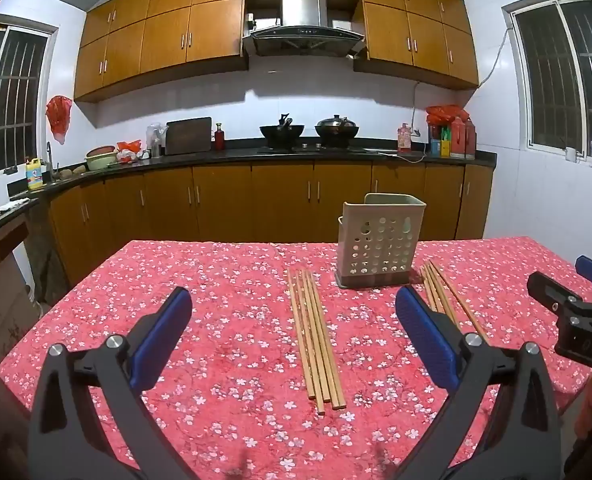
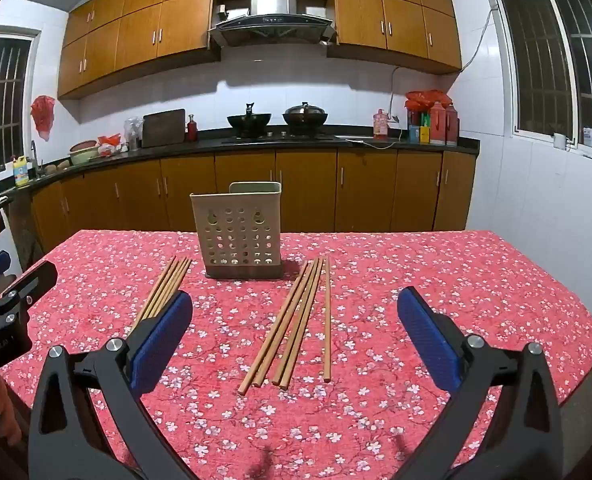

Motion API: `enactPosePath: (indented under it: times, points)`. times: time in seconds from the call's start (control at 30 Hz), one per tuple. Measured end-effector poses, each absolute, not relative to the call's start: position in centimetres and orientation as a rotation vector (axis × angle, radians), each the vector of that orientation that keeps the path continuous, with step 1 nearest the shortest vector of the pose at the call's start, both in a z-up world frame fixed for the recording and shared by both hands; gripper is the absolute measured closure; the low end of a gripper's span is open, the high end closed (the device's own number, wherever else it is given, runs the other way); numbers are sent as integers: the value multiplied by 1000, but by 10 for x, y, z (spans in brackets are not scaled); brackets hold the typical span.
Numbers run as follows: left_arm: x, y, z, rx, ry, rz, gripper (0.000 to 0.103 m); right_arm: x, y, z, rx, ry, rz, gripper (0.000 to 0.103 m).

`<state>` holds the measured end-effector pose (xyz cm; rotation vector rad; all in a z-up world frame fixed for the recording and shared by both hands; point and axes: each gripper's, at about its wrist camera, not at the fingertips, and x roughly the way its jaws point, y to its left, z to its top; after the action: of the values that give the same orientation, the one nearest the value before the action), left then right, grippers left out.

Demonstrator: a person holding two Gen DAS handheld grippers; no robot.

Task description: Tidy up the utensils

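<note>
The left gripper (image 1: 293, 330) is hovering above the near edge of the table (image 1: 223, 280), its blue pads (image 1: 159, 338) spread wide with nothing between them. Under its gap, the left chopsticks (image 1: 316, 336) are lying on the red floral cloth (image 1: 235, 360) in a tight bundle, tips pointing away toward the holder (image 1: 380, 240).

The holder is standing upright near the middle of the table, a beige perforated box on a darker base, sitting between the two bundles and just past their far ends. In the right wrist view it is appearing at (image 2: 239, 232).

The right chopsticks (image 2: 291, 320) are lying on the cloth just right of the holder, four fanned close together and one lying slightly apart on the right. The right gripper (image 2: 296, 334) is hanging over them with its pads (image 2: 428, 342) standing wide apart, gripping nothing.

Behind the table, a counter (image 2: 279, 142) with two woks (image 2: 249, 120) is running along the wall.
</note>
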<state>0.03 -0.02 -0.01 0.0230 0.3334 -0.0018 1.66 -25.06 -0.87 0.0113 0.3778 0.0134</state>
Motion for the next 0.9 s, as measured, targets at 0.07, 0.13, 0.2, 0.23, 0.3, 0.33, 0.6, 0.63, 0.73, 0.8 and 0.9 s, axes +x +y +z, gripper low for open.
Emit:
enactPosePath:
  times: [0.07, 0.13, 0.2, 0.23, 0.3, 0.33, 0.6, 0.63, 0.73, 0.8, 0.9]
  points:
    - [0, 0, 0, 22, 333, -3, 4, 16, -251, -9, 10, 376, 13, 2]
    - [0, 0, 0, 21, 333, -2, 4, 16, -251, -9, 11, 376, 13, 2]
    - [1, 1, 1, 20, 333, -3, 4, 16, -251, -9, 12, 376, 13, 2]
    - [0, 0, 0, 24, 332, -2, 4, 17, -251, -9, 12, 376, 13, 2]
    - [0, 0, 0, 24, 333, -2, 4, 17, -251, -9, 12, 376, 13, 2]
    - [0, -1, 0, 24, 333, -2, 4, 17, -251, -9, 12, 376, 13, 2]
    - [0, 0, 0, 23, 332, -2, 4, 16, -250, -9, 11, 375, 13, 2]
    - [0, 0, 0, 23, 332, -2, 4, 16, -250, -9, 11, 376, 13, 2]
    - [0, 0, 0, 23, 332, -2, 4, 16, -251, -9, 11, 376, 13, 2]
    - [0, 0, 0, 23, 332, -2, 4, 16, -251, -9, 11, 376, 13, 2]
    - [0, 0, 0, 23, 333, -2, 4, 16, -251, -9, 12, 376, 14, 2]
